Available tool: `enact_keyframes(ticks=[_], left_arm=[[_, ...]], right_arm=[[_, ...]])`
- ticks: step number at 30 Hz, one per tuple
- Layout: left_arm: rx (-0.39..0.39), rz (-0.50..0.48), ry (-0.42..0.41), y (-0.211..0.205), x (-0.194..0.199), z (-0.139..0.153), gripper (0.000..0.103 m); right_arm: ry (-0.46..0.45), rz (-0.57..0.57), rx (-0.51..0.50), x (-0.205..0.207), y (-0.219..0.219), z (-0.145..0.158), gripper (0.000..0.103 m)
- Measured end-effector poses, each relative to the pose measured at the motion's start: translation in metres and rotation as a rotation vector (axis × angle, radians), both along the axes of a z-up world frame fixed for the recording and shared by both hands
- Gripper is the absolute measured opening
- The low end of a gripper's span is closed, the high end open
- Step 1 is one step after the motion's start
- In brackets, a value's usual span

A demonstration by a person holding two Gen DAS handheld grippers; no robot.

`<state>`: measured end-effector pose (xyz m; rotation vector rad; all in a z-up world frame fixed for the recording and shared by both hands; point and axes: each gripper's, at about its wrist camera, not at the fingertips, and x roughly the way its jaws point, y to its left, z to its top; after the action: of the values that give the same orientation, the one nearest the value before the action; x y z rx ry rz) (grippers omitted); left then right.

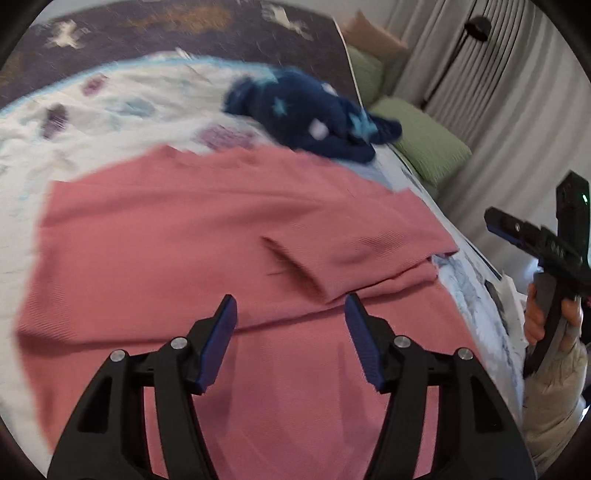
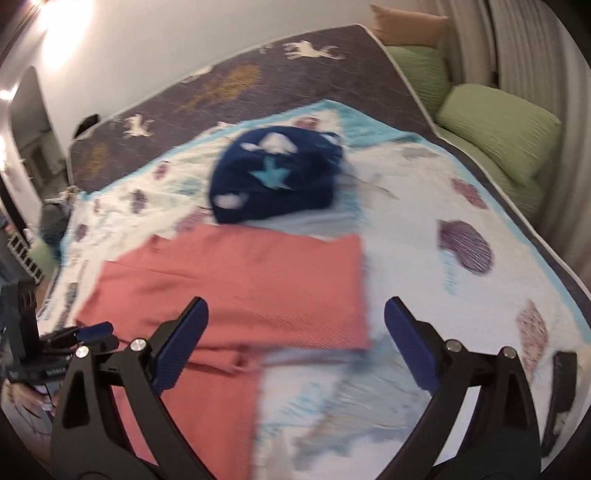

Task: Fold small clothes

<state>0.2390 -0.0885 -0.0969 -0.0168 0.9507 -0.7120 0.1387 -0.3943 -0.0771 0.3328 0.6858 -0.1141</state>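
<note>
A pink ribbed garment (image 1: 221,240) lies spread on the bed, with one part folded over onto itself. My left gripper (image 1: 290,325) hovers just over its near part, jaws open and nothing between them. A crumpled navy garment with light stars (image 1: 314,114) lies beyond the pink one. In the right wrist view the pink garment (image 2: 240,288) lies below and left of my right gripper (image 2: 295,314), whose jaws stand wide open and empty above the pink edge. The navy garment (image 2: 273,177) sits farther back. The right gripper (image 1: 528,218) also shows at the bed's right side, held by a hand.
A white quilt with shell prints (image 2: 461,206) covers a dark mattress cover with animal figures (image 2: 221,88). Green cushions (image 2: 495,125) and grey curtains (image 1: 498,74) line the right side. A floor lamp (image 1: 476,29) stands by the curtains. A dark flat object (image 2: 561,387) lies near the quilt's right edge.
</note>
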Motion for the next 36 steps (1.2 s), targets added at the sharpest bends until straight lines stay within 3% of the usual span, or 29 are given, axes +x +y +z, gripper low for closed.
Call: enact_keyframes(ticks=[2, 3, 4, 6, 7, 9, 12, 14, 15, 16, 20, 25, 30, 31, 33, 36], left_arm=[[0.016, -0.015, 0.049, -0.024, 0.016, -0.01, 0.042], [0.027, -0.016, 0.057, -0.032, 0.022, -0.011, 0.008], [0.023, -0.008, 0.068, -0.036, 0.027, -0.008, 0.003], [-0.123, 0.007, 0.078, -0.028, 0.037, 0.021, 0.003], [-0.2, 0.011, 0.047, -0.019, 0.037, 0.044, 0.003], [-0.263, 0.045, -0.067, 0.005, 0.032, 0.089, 0.003], [-0.206, 0.099, -0.203, 0.031, 0.027, 0.116, 0.004], [-0.154, 0.147, -0.239, 0.047, 0.026, 0.111, 0.01], [-0.115, 0.189, -0.234, 0.058, 0.026, 0.101, 0.04], [-0.091, 0.223, -0.222, 0.065, 0.027, 0.092, 0.061], [-0.019, 0.28, -0.107, 0.086, 0.029, 0.041, 0.065], [0.01, 0.298, 0.02, 0.092, 0.044, -0.001, 0.065], [0.028, 0.265, 0.026, 0.07, 0.061, -0.01, 0.064], [0.023, 0.246, 0.028, 0.064, 0.065, -0.011, 0.049], [0.019, 0.191, 0.057, 0.05, 0.073, -0.01, 0.005], [-0.055, 0.182, -0.025, 0.057, 0.062, 0.023, 0.005]], right_arm=[[0.017, -0.023, 0.021, -0.002, -0.009, -0.009, 0.097], [0.024, -0.036, 0.035, -0.005, -0.014, -0.014, 0.097], [0.028, -0.043, 0.04, -0.007, -0.016, -0.017, 0.097], [0.032, -0.051, 0.026, -0.01, -0.017, -0.019, 0.097], [0.035, -0.052, 0.013, -0.011, -0.017, -0.019, 0.097], [0.048, -0.046, -0.022, -0.013, -0.015, -0.021, 0.097], [0.057, -0.022, -0.048, -0.012, -0.009, -0.024, 0.097], [0.063, -0.001, -0.052, -0.006, -0.002, -0.027, 0.097], [0.069, 0.009, -0.052, -0.002, 0.003, -0.03, 0.097], [0.073, 0.019, -0.049, 0.001, 0.006, -0.032, 0.097], [0.088, 0.071, -0.07, 0.013, 0.026, -0.037, 0.097], [0.114, 0.092, -0.175, 0.021, 0.046, -0.036, 0.097], [0.124, 0.095, -0.184, 0.026, 0.051, -0.039, 0.097], [0.126, 0.096, -0.184, 0.027, 0.051, -0.04, 0.097], [0.132, 0.09, -0.181, 0.03, 0.051, -0.042, 0.097], [0.128, 0.082, -0.171, 0.031, 0.05, -0.041, 0.097]])
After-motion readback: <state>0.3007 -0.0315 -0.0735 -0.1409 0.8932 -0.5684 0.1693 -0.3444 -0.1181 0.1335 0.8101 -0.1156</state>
